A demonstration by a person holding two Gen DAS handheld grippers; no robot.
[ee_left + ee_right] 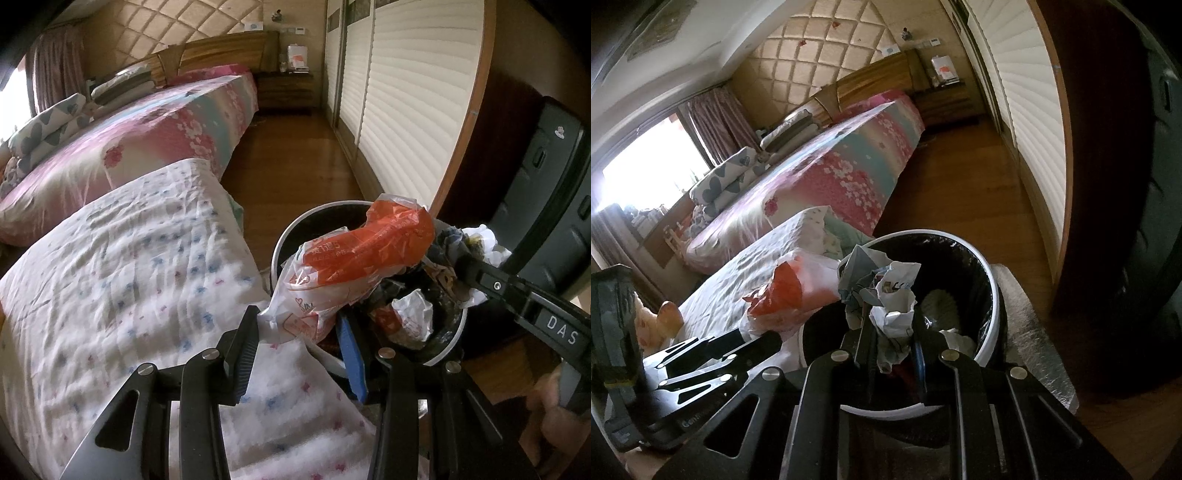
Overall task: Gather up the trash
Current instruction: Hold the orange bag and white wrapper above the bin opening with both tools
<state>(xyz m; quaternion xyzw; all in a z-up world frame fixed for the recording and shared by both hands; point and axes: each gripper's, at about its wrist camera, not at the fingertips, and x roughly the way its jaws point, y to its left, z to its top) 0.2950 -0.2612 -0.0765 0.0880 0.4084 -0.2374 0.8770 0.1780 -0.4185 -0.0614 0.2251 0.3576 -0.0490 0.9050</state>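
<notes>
A round bin with a white rim [277,243] [995,295] and a black liner stands beside the bed, with trash inside. My left gripper [299,320] [757,338] is shut on the lower end of an orange and white plastic bag [369,243] [790,291]. The bag leans over the bin's near-left rim. My right gripper [892,334] [463,267] is shut on a wad of crumpled white and blue paper [890,295] [480,236], held above the bin's opening.
A white dotted quilt [129,277] lies on the bed at the left, with a pink floral bedspread [155,140] behind it. Wooden floor [295,155] runs along white louvred wardrobe doors [413,92]. A tall dark object [546,177] stands at the right. A grey mat [1030,321] is beside the bin.
</notes>
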